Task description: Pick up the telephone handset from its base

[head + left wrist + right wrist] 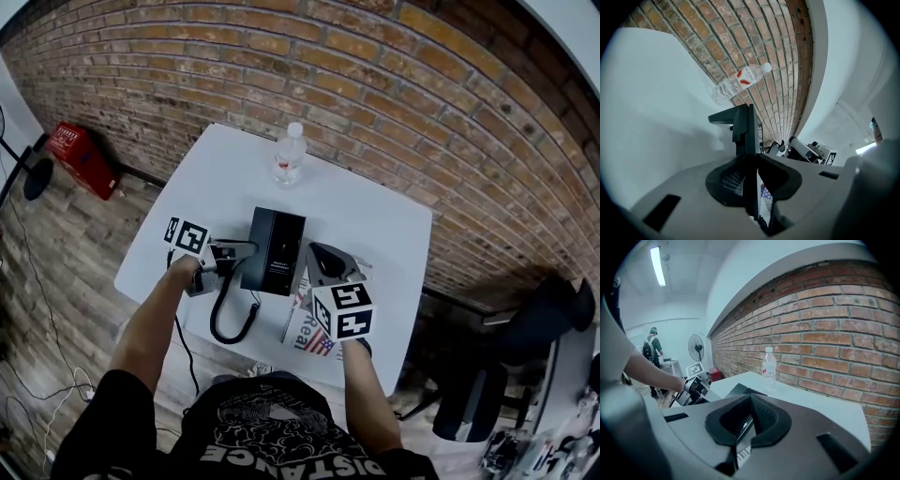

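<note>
The black telephone base [278, 246] lies in the middle of the white table [375, 225]. Its handset [743, 125] lies along the base's left side, and a coiled cord [228, 323] loops toward the table's front. My left gripper [225, 255] reaches in from the left, rolled onto its side. In the left gripper view my left gripper [751, 161] has its pads against a dark slab of the handset. My right gripper [325, 264] hovers at the base's right side, jaws together and holding nothing. In the right gripper view my right gripper [749, 416] points over the base's edge.
A clear water bottle [289, 155] stands at the table's far edge near the brick wall. A flag-printed booklet [305, 330] lies under my right gripper. A red box [80, 155] sits on the floor at left, a dark chair [525, 347] at right. A person [649, 347] and a fan [696, 348] stand far off.
</note>
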A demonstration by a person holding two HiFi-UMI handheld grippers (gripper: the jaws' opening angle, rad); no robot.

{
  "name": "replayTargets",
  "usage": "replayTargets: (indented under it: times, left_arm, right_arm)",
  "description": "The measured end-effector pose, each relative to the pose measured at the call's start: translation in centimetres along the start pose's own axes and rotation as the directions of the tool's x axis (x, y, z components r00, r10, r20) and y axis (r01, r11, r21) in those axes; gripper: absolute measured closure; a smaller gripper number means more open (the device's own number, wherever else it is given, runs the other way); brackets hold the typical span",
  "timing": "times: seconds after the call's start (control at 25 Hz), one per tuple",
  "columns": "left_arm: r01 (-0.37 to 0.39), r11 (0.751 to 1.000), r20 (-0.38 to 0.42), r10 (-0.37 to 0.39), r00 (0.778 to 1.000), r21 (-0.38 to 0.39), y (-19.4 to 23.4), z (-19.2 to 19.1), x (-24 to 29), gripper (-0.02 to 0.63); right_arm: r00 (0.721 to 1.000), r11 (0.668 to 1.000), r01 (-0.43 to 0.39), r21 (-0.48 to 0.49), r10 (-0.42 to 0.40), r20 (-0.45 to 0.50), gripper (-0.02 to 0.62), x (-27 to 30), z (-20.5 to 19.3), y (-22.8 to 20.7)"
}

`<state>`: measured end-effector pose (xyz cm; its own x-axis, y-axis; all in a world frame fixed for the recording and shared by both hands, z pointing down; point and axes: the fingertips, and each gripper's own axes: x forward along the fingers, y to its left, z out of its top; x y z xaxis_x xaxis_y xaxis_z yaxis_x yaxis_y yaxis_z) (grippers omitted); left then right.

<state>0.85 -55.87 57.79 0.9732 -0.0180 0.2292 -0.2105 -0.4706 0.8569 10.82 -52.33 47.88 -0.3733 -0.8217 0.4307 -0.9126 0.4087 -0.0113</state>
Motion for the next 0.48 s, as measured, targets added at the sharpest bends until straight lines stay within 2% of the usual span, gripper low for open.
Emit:
replayTargets:
  times: [0.24, 0.48]
  left_arm:
    - [0.009, 1.0, 0.043, -0.009, 0.999, -0.013, -0.9, 0.1, -0.4, 0.532]
    - [-0.01, 1.0, 0.134, 0.01, 0.991, 0.002, -2.4, 0.6, -2.6, 0.532]
  right_arm:
    - [1.0, 1.0, 0.01, -0.001, -0.01, 0.007, 0.594, -0.5, 0.4, 0.7]
    - [0.999, 1.0, 0.024, -0.01, -0.024, 0.027, 0.595, -1.9, 1.3, 2.7]
